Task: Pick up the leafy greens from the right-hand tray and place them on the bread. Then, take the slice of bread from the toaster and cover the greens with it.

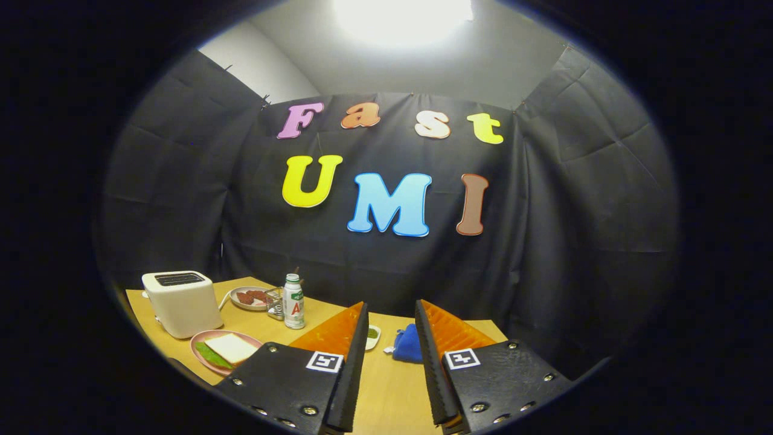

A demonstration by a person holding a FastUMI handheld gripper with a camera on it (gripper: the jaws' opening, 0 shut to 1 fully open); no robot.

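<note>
My gripper is open and held above the wooden table, with nothing between its fingers. Off to the left of the left finger lies a pink plate. On it a white slice of bread rests over a green leaf that sticks out at its near left side. Behind that plate stands a white toaster with dark slots on top; I see no bread rising from them. A small white dish with greens peeks out just beyond the left finger, partly hidden by it.
A blue cloth lies between the fingers, farther along the table. A small bottle and a glass stand behind the pink plate. A second plate with reddish-brown pieces sits beside the toaster.
</note>
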